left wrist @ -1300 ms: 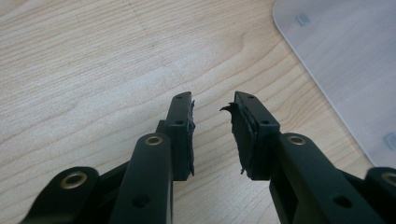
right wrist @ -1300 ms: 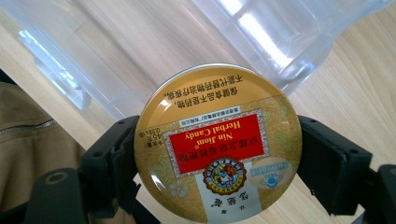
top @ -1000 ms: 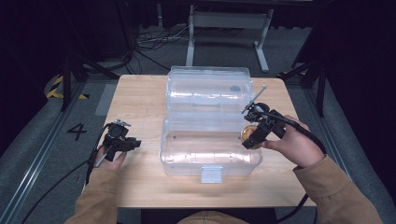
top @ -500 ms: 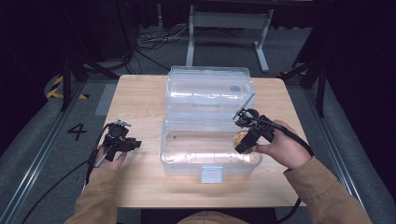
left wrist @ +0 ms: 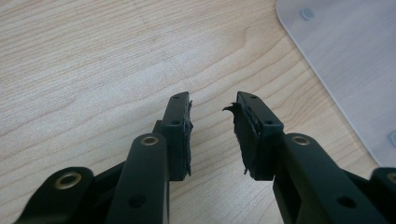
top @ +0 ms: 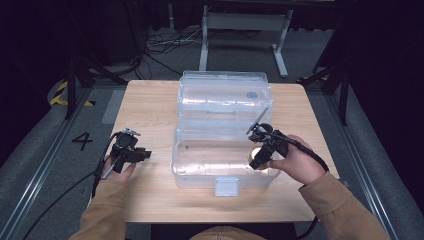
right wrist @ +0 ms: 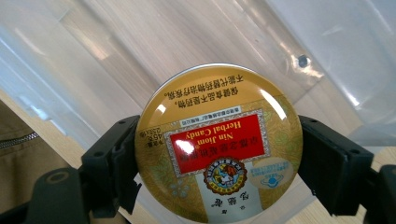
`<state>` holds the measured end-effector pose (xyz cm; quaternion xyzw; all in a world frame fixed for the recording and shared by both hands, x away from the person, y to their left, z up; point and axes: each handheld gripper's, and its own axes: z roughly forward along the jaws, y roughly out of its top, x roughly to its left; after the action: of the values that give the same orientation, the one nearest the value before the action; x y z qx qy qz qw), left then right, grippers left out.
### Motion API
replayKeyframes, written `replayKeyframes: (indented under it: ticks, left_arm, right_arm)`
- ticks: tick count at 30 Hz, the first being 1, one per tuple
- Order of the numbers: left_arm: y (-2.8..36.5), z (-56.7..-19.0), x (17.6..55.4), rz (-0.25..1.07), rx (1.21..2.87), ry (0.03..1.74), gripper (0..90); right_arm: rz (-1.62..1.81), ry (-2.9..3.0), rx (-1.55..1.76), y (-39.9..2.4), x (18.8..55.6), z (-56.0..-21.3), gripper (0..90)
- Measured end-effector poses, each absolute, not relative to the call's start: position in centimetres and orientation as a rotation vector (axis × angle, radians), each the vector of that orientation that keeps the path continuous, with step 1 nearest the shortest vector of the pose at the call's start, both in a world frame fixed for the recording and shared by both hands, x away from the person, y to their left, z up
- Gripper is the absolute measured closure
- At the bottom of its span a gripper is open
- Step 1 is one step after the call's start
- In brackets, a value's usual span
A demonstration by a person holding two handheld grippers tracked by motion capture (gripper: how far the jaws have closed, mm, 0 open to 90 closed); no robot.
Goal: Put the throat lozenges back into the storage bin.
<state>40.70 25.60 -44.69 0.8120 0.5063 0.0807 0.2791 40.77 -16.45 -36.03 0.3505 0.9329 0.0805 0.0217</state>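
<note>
A round gold candy tin [right wrist: 217,142] with a red label is clamped across its width by my right gripper [right wrist: 217,158], just above the inside of a clear plastic box [right wrist: 93,56]. From above, the right gripper [top: 257,157] holds the tin [top: 255,152] low in the right end of the box's open tray [top: 200,160]. The box lid [top: 225,97] lies folded back behind the tray. My left gripper [top: 142,154] rests on the wooden table [top: 145,105] left of the box, jaws apart. Its own view shows the left gripper [left wrist: 212,133] with nothing between the pads [left wrist: 245,133].
The box has a white front latch [top: 226,186] near the table's front edge. A corner of the clear box [left wrist: 345,60] lies to the right of my left gripper's jaws. Bare wood spreads left of the box. Beyond the table stand a metal frame [top: 240,22] and floor cables.
My right gripper has sunk and moved leftward with the tin, from above the box's right rim down into the tray. The left gripper has stayed put.
</note>
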Motion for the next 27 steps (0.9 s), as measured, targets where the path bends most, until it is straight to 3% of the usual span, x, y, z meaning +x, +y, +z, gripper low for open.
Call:
replayKeyframes:
  ticks: [27]
  left_arm:
    - [25.7, -44.8, 40.7, 0.212, 2.177, 1.362, 65.9]
  right_arm:
    - [0.192, 2.926, 1.097, -15.8, 41.1, -39.1, 20.2]
